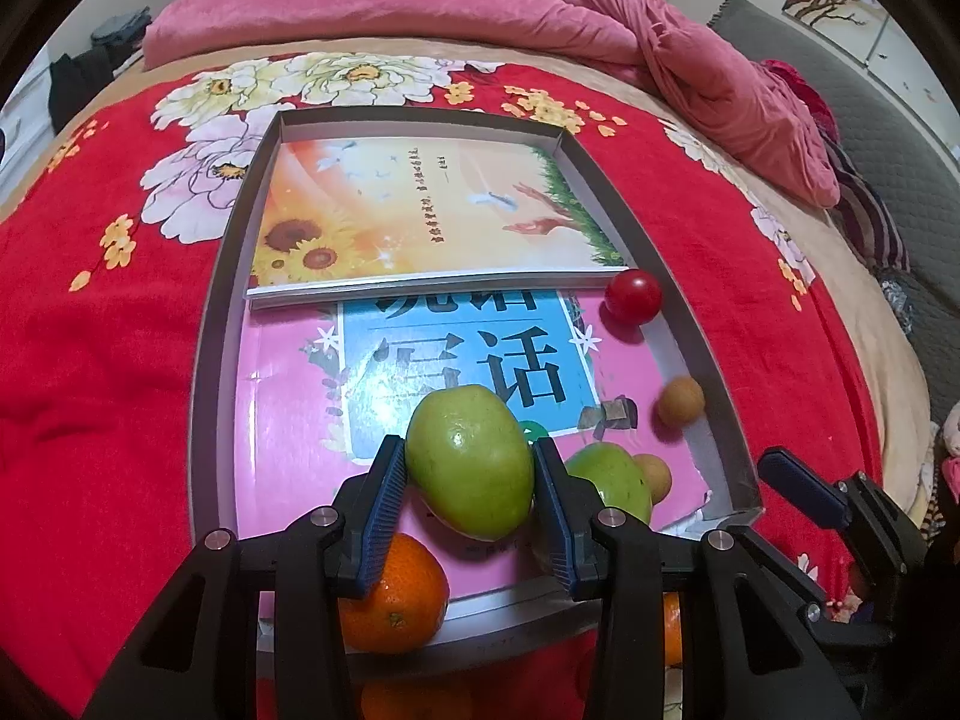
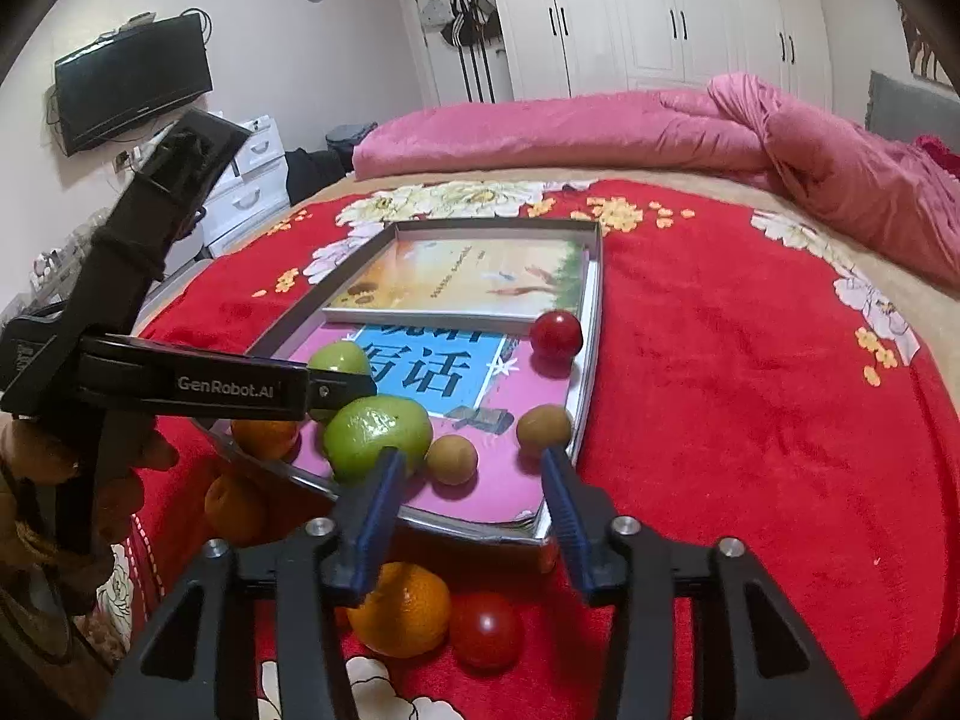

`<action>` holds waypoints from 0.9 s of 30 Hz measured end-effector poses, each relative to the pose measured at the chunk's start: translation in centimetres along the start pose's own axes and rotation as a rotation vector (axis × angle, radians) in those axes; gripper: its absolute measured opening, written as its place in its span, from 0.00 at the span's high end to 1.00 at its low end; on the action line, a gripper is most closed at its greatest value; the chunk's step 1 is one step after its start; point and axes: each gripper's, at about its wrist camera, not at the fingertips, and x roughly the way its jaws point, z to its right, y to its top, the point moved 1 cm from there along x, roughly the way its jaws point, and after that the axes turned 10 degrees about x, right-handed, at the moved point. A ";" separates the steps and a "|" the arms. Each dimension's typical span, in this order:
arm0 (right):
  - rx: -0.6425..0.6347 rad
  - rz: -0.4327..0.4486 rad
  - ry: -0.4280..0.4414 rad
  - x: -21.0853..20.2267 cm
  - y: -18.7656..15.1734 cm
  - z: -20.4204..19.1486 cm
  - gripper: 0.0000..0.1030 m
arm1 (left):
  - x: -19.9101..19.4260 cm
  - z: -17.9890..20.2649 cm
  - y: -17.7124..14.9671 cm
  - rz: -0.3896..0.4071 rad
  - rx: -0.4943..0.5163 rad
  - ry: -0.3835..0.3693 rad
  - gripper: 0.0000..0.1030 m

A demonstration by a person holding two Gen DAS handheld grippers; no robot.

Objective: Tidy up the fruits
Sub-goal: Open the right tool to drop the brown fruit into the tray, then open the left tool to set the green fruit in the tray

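Note:
My left gripper (image 1: 468, 480) is shut on a green fruit (image 1: 471, 462), held over the pink book in the grey tray (image 1: 210, 324). From the right wrist view, that left gripper (image 2: 348, 384) comes in from the left with the same green fruit (image 2: 341, 358). My right gripper (image 2: 471, 462) stands open at the tray's near edge (image 2: 474, 531), nothing pressed between its pads. Beyond its tips lie a second green fruit (image 2: 378, 432) and two brown fruits (image 2: 451, 459) (image 2: 544, 427). A red tomato (image 2: 556, 333) rests by the tray's right wall.
Two books line the tray: a sunflower one (image 1: 420, 210) at the back, a pink and blue one (image 1: 468, 360) in front. On the red flowered blanket (image 2: 750, 390) before the tray lie an orange (image 2: 399, 609), a red tomato (image 2: 485, 629) and more oranges (image 2: 234, 507). A pink quilt (image 2: 600, 126) is heaped behind.

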 end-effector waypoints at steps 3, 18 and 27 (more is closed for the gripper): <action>-0.012 0.005 -0.009 -0.1 0.0 -0.2 0.53 | -0.2 0.0 0.0 0.008 -0.003 -0.005 0.57; -0.024 0.032 -0.037 -0.5 0.1 -0.2 0.41 | -2.0 0.5 -0.2 0.041 0.003 -0.012 0.57; -0.028 0.049 -0.047 -0.8 0.2 -0.2 0.36 | -3.6 0.9 -0.4 0.068 0.008 -0.015 0.48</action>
